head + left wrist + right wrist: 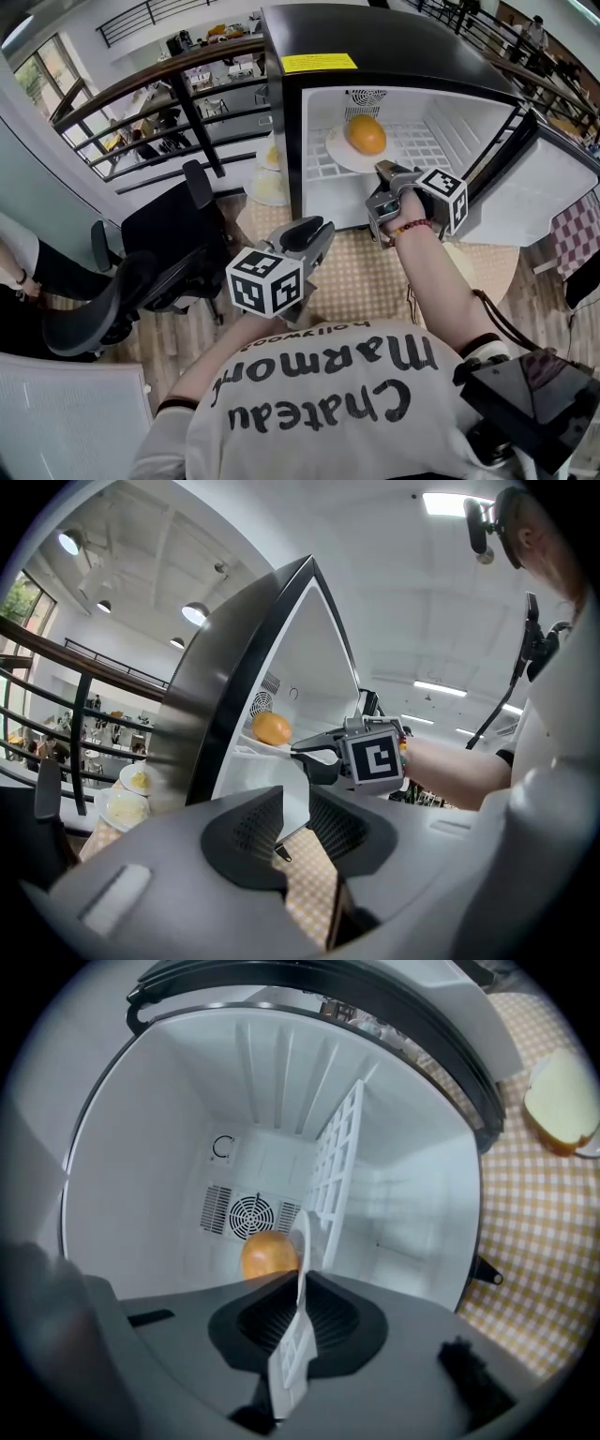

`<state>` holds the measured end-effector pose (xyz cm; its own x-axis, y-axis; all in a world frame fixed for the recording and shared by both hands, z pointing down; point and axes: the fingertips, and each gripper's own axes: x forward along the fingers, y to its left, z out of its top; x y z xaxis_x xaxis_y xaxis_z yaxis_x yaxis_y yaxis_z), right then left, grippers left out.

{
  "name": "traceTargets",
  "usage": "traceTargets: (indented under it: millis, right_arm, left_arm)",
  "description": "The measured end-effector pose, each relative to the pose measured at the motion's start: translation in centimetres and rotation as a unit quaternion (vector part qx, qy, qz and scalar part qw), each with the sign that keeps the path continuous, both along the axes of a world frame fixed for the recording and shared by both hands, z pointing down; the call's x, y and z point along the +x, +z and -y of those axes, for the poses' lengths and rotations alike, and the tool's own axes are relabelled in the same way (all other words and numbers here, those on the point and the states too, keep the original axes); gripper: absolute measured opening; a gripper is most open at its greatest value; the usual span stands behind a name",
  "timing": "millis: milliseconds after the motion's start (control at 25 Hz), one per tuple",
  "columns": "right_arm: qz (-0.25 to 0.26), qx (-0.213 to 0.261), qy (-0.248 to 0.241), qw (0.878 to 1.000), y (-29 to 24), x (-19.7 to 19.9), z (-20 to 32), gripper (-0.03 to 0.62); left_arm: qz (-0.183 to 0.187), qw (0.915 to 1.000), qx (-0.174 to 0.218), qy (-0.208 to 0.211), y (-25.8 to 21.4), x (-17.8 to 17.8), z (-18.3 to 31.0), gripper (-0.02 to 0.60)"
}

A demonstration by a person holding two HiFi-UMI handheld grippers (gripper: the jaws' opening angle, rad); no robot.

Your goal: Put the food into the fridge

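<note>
An orange-brown bun (pixel 366 134) lies on a white plate (pixel 339 150) over the wire shelf (pixel 412 145) inside the open small fridge (pixel 394 56). My right gripper (pixel 384 178) reaches into the fridge mouth and is shut on the plate's near rim. In the right gripper view the plate (pixel 302 1241) runs edge-on between the jaws of that gripper (pixel 298 1307), with the bun (pixel 267 1252) behind it in front of the rear fan grille. My left gripper (pixel 314 239) hangs back in front of the fridge, open and empty (pixel 292 822).
The fridge door (pixel 548 187) stands open to the right. Two plates of pale food (pixel 267 169) sit left of the fridge on the checked tablecloth (pixel 356 272). A slice of bread (pixel 562 1101) lies near the door. Office chairs (pixel 150 253) stand to the left.
</note>
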<state>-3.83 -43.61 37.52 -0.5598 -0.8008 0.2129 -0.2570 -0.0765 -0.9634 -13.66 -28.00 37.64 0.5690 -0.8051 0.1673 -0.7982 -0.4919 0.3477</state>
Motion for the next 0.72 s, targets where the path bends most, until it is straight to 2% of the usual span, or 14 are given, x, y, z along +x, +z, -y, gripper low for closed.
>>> traceTargets:
  millis: [280, 320, 400, 560, 720]
  right_arm:
    - [0.007, 0.009, 0.012, 1.000, -0.2, 0.5, -0.2, 0.028]
    - [0.012, 0.014, 0.015, 1.000, -0.4, 0.8, -0.2, 0.078]
    - [0.021, 0.020, 0.021, 0.999, -0.5, 1.0, -0.4, 0.111]
    - [0.024, 0.022, 0.026, 0.999, -0.4, 0.4, -0.4, 0.112]
    - [-0.006, 0.021, 0.041, 0.999, -0.3, 0.4, -0.7, 0.112]
  left_arm:
    - [0.005, 0.9999, 0.004, -0.012, -0.3, -1.0, -1.1, 0.092]
    - [0.005, 0.9999, 0.004, -0.012, -0.4, -1.0, -1.3, 0.092]
    - [0.004, 0.9999, 0.003, -0.012, -0.5, -1.2, -1.8, 0.092]
    - [0.006, 0.9999, 0.008, -0.008, -0.8, -2.3, -2.9, 0.092]
    - [0.009, 0.9999, 0.007, -0.012, -0.7, -3.5, -4.2, 0.092]
